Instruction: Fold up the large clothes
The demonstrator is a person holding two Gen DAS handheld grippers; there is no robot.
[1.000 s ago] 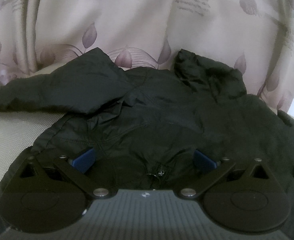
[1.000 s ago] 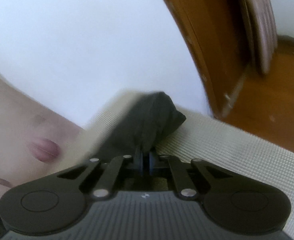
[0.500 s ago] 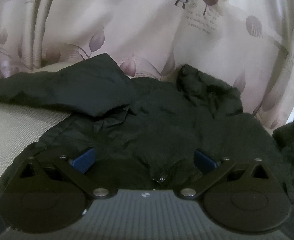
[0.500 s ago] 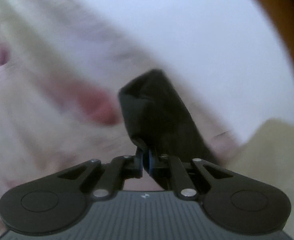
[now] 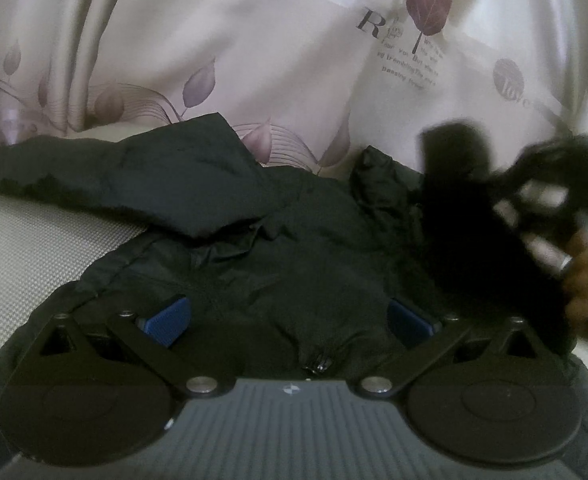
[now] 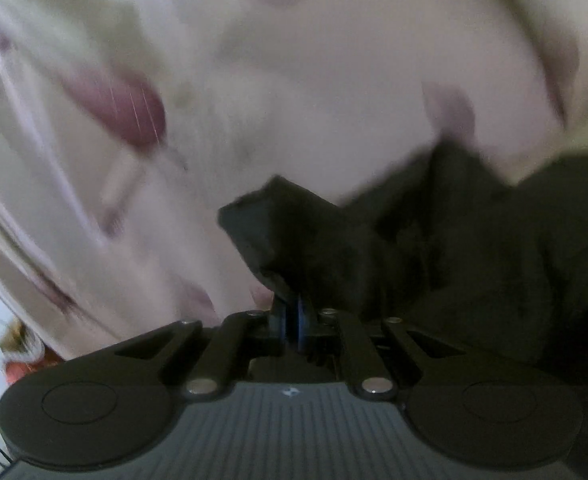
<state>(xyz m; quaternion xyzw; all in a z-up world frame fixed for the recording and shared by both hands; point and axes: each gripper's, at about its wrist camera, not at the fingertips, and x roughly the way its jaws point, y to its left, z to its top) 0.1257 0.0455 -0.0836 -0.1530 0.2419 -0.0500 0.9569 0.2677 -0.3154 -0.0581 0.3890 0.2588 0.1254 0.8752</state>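
While its blue pads stand spread wide apart at the bottom of the left wrist view, the left gripper (image 5: 289, 320) hovers over the black jacket (image 5: 277, 264), gripping nothing. The jacket lies crumpled on a pale woven surface (image 5: 25, 256), one sleeve (image 5: 125, 176) reaching toward nine o'clock. At three o'clock the right gripper (image 5: 542, 208) shows as a blur, lifting the other sleeve (image 6: 302, 232); in its own view its pads are pressed together on that cloth. Farthest back hangs a leaf-printed curtain (image 5: 253, 60).
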